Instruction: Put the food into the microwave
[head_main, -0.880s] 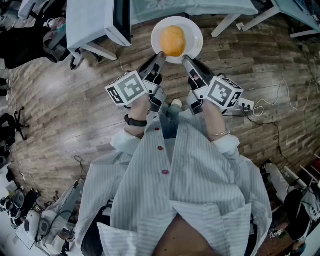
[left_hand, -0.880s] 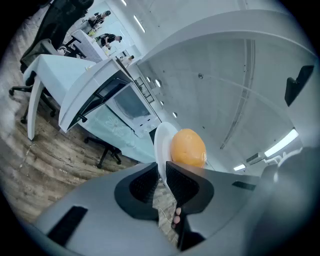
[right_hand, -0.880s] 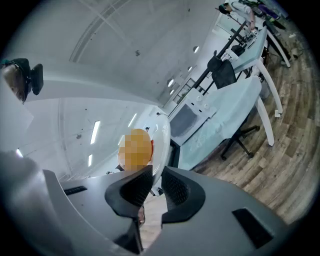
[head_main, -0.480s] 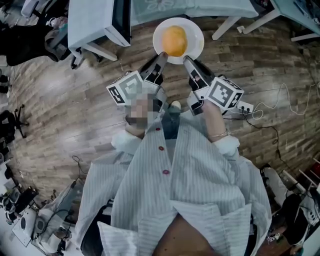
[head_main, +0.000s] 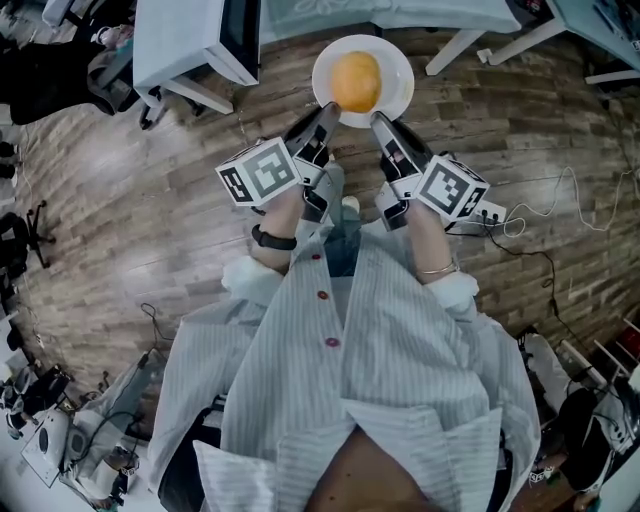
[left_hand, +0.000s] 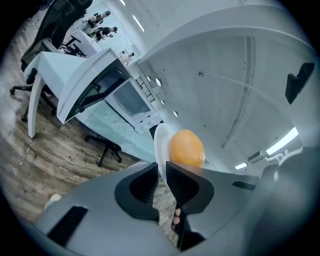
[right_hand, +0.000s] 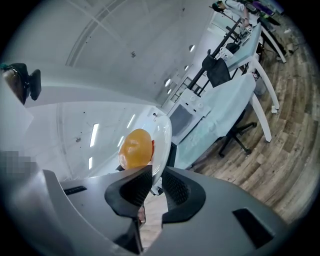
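One white plate (head_main: 393, 70) is up in the air over the wooden floor (head_main: 150, 220), and it holds a single round orange piece of food (head_main: 357, 81) sitting about at its middle. Two grippers carry it. The left gripper (head_main: 322, 112) is clamped on the near edge of the plate at its left side, and the right gripper (head_main: 380, 122) is clamped on the near edge at its right side. In the left gripper view the jaws of the left gripper (left_hand: 161, 172) pinch the thin rim of the plate (left_hand: 161, 145), with the food (left_hand: 186, 148) just past them. The right gripper view shows the same for the right gripper (right_hand: 156, 182), the plate (right_hand: 162, 137) and the food (right_hand: 136, 148). Each gripper has one marker cube, the left one (head_main: 258, 173) and the right one (head_main: 448, 190), printed with black and white squares but no readable words. One white microwave (left_hand: 131, 100) stands on a pale table (left_hand: 107, 125) ahead, well apart from the plate; any label on it is too small to read.
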